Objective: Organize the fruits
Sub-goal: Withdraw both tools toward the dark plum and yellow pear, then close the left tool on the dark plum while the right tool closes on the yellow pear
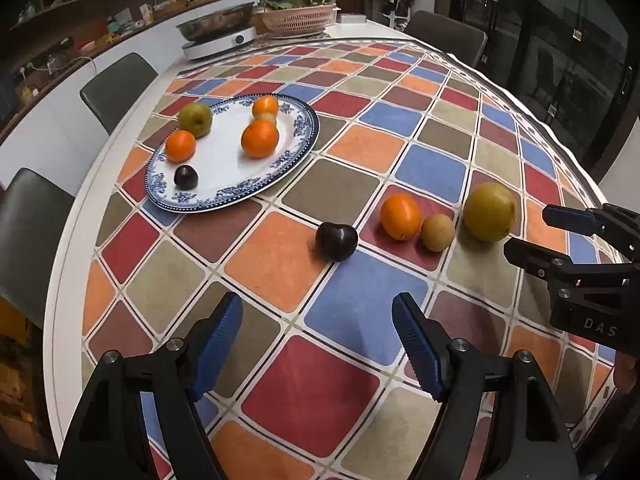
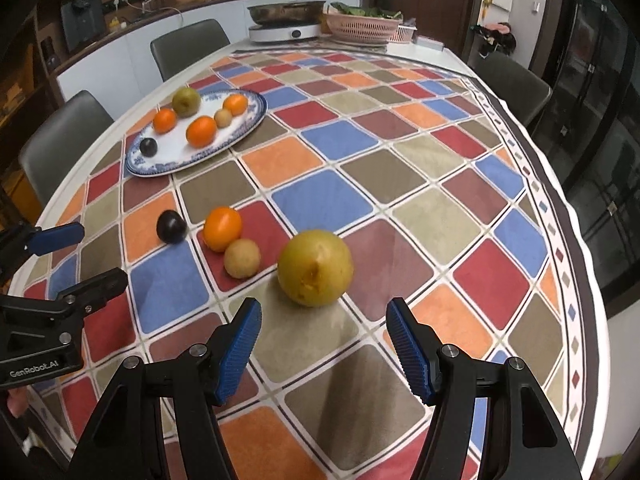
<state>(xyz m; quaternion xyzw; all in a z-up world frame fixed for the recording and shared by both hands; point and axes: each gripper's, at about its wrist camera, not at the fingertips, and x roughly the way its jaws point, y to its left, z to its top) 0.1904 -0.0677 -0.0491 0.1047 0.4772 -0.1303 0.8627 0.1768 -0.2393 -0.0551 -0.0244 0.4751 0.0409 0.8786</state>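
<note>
The fruits still loose on the table number 4, lying in a rough row on the checked cloth: a dark plum, an orange, a small tan fruit and a large yellow-green pear. The blue-rimmed plate, already carrying 6 fruits, sits farther back and to the left.

The row runs crosswise to both tongs. The left tongs stand apart with nothing between them, and the plum lies straight ahead of their gap, nearest of the 4. The right tongs are likewise apart and empty; the pear sits just ahead of them, slightly left of centre, its blemished side facing the camera.

So each hand has its own nearest fruit: plum for the left, pear for the right. The pear looks wide for that gap, so the right tongs probably need to spread further.
</note>
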